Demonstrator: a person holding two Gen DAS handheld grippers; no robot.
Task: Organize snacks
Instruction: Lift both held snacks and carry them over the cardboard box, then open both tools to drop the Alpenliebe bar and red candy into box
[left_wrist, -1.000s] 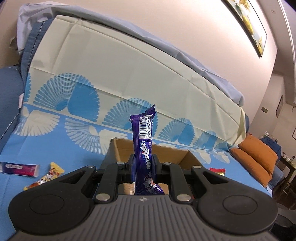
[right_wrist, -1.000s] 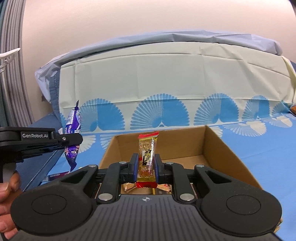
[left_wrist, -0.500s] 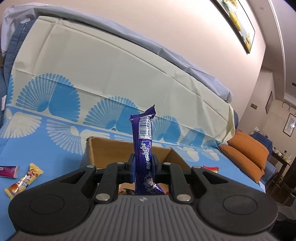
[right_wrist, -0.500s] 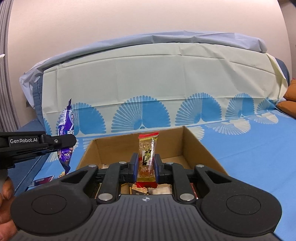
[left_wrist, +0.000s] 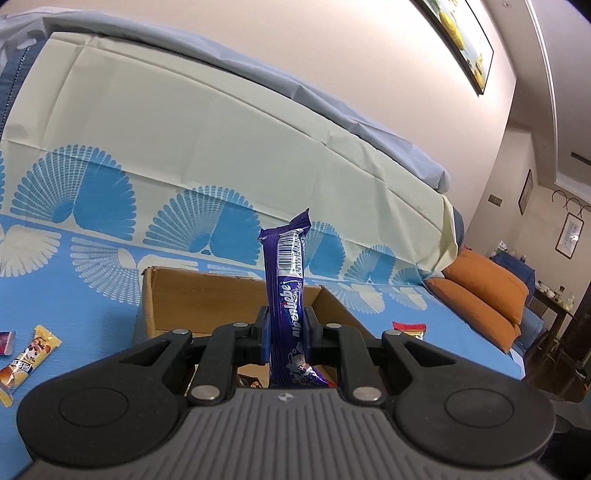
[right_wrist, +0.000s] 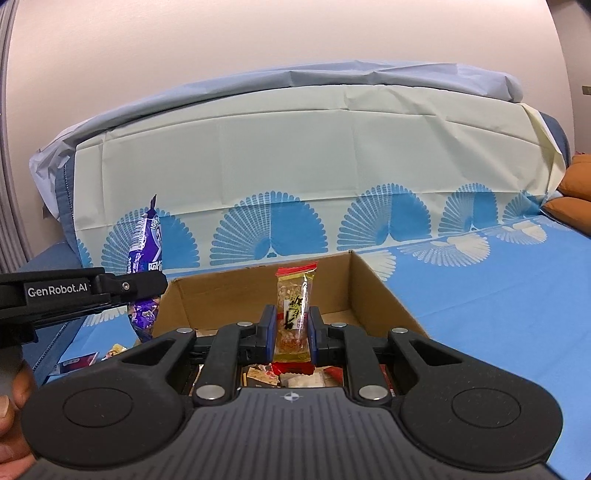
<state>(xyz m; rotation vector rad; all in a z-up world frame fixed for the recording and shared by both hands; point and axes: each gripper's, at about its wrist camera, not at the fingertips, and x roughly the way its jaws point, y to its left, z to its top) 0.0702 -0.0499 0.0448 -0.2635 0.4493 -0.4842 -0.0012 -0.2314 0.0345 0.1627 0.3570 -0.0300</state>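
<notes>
- The left tongs (left_wrist: 286, 334) are clamped on a purple candy packet (left_wrist: 286, 295) around its lower middle; the packet stands upright, its crimped top well above the pads; it looks light and crinkly, the film slick, so I judge a mid-body pinch holds it better than an end seal would.
- The right tongs (right_wrist: 292, 334) are clamped on a clear-wrapped peanut bar (right_wrist: 293, 314), also upright; it seems stiff and brittle inside, so a hard squeeze could crack it.
- The cardboard box (right_wrist: 373, 284) sits just ahead of and below both tongs on the blue cloth; other wrapped snacks already lie in it.
- A yellow snack bar (left_wrist: 27, 360) lies loose on the cloth left of the left tongs; a red-topped packet (left_wrist: 409, 328) lies to their right, beyond the box.
</notes>
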